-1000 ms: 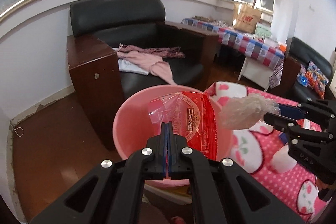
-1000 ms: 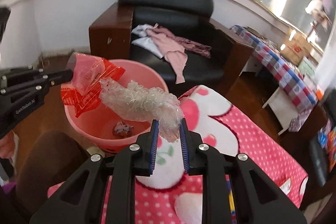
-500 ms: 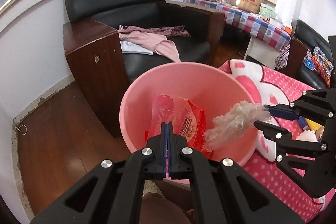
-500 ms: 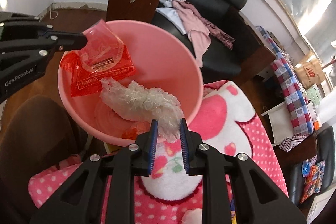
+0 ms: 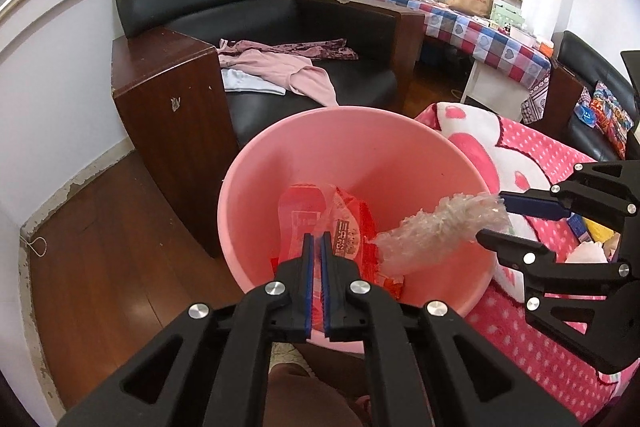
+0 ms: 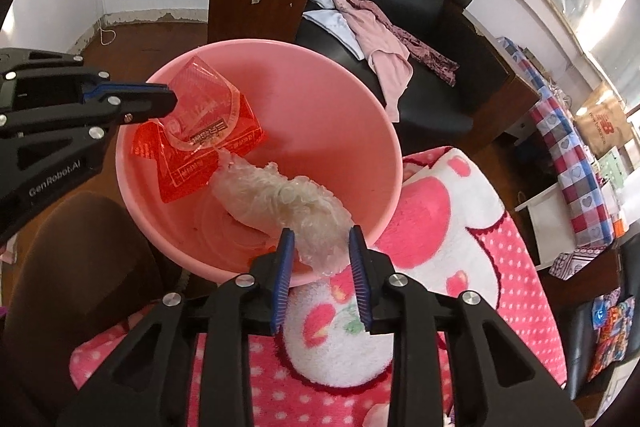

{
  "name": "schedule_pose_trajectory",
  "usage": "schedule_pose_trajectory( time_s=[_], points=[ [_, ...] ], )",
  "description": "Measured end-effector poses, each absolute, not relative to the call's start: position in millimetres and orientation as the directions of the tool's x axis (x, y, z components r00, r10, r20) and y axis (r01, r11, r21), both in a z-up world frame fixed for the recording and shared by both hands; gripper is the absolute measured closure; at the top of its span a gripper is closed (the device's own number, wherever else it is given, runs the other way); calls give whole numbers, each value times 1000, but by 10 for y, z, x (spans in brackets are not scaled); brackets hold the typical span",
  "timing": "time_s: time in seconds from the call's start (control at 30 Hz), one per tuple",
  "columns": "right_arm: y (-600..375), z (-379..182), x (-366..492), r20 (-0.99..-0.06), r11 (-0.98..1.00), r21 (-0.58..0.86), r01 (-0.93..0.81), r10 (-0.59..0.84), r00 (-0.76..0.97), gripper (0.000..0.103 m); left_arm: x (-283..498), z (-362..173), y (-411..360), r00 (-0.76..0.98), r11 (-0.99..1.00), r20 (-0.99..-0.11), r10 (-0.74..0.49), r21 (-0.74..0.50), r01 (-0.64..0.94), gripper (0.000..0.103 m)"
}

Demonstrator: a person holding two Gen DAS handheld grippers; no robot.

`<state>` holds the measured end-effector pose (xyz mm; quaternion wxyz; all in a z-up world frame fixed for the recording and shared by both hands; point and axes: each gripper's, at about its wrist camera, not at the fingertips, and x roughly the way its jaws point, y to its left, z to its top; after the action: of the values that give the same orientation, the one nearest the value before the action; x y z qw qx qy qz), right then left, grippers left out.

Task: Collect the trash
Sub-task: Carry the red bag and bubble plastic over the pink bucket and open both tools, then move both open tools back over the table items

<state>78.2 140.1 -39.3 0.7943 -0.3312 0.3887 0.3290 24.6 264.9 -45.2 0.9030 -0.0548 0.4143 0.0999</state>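
Observation:
A pink plastic basin (image 5: 384, 147) (image 6: 328, 99) stands beside the bed edge. My left gripper (image 5: 316, 247) (image 6: 170, 103) is over its near rim, jaws parted a little, with a red plastic wrapper (image 5: 344, 227) (image 6: 204, 139) still between them and hanging into the basin. My right gripper (image 6: 322, 251) (image 5: 490, 219) is over the basin's right rim. Its jaws have opened and a crumpled clear plastic bag (image 6: 284, 199) (image 5: 436, 227) lies loosely between them, drooping into the basin.
A pink blanket with a white cartoon print (image 6: 440, 227) (image 5: 520, 163) lies right of the basin. A black armchair with wooden arms (image 5: 168, 83) holds pink clothes (image 5: 280, 63). A checked-cloth table (image 5: 480, 23) stands behind. Wooden floor (image 5: 100, 247) lies to the left.
Both grippers moved down over the basin. The right jaws opened around the clear bag. The left jaws parted slightly on the red wrapper, which now hangs lower in the basin.

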Motion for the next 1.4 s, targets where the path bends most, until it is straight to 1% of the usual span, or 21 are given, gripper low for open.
schedule_pose_trajectory(
  time_s=[0.17, 0.23, 0.3, 0.57, 0.77, 0.93, 1.1, 1.4],
  points=[
    [1392, -375, 783, -841, 566, -245, -787, 280, 463, 73, 217, -423, 2660, 645, 974, -753, 130, -25, -225, 94],
    [1386, -366, 793, -842, 569, -234, -788, 287, 457, 73, 204, -405, 2663, 651, 974, -748, 129, -27, -225, 85],
    [1376, -349, 795, -841, 578, -219, -786, 297, 453, 73, 181, -371, 2656, 660, 973, -739, 135, -27, -229, 78],
    [1233, -241, 779, -821, 630, -111, -769, 378, 429, 73, 79, -246, 2605, 698, 972, -707, 117, -64, -227, 74],
    [1037, -137, 685, -785, 679, -21, -733, 443, 433, 73, -58, -143, 2529, 744, 969, -663, 76, -127, -212, 65],
    [795, -73, 552, -753, 722, 31, -691, 471, 459, 73, -143, -76, 2398, 773, 970, -634, 32, -168, -177, 62],
    [474, -65, 439, -739, 762, 56, -646, 466, 486, 73, -203, -47, 2159, 790, 972, -612, -37, -206, -114, 62],
    [-349, -58, 252, -727, 848, 22, -530, 378, 574, 73, -213, -37, 1632, 783, 980, -607, -135, -201, 14, 62]
  ],
)
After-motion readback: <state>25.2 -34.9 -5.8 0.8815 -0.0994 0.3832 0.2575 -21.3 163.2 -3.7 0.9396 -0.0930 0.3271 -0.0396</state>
